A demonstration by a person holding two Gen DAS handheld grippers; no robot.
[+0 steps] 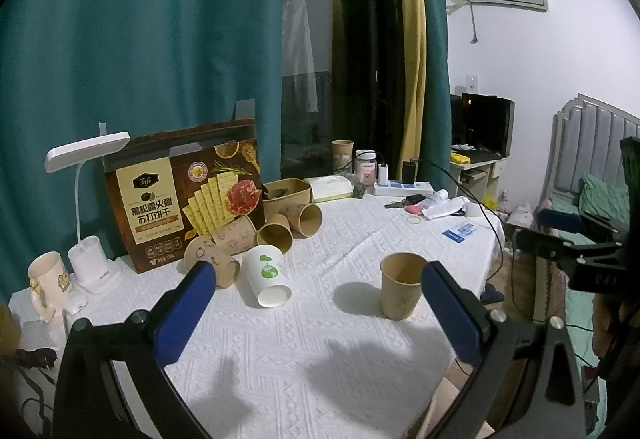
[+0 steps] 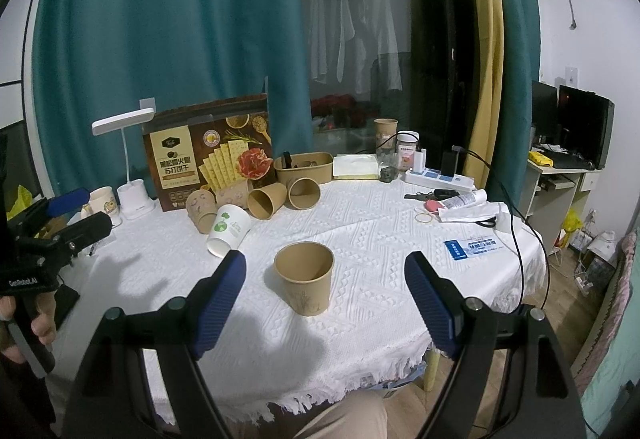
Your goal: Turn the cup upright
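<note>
A brown paper cup (image 1: 400, 285) (image 2: 306, 277) stands upright, mouth up, on the white tablecloth (image 1: 320, 351) (image 2: 360, 235). A white cup with a green print (image 1: 267, 275) (image 2: 228, 229) lies on its side to its left. Behind it several brown cups (image 1: 276, 233) (image 2: 266, 201) lie on their sides. My left gripper (image 1: 316, 275) is open and empty, above the cloth in front of the cups. My right gripper (image 2: 324, 267) is open and empty, with the upright cup between its fingers' line of sight but apart from them.
A cracker box (image 1: 184, 195) (image 2: 208, 161), a white desk lamp (image 1: 86, 199) (image 2: 128, 159) and a mug (image 1: 48, 281) stand at the back left. A paper bowl (image 2: 304, 167), a power strip (image 2: 438, 177), keys and papers (image 2: 468, 209) lie at the back right.
</note>
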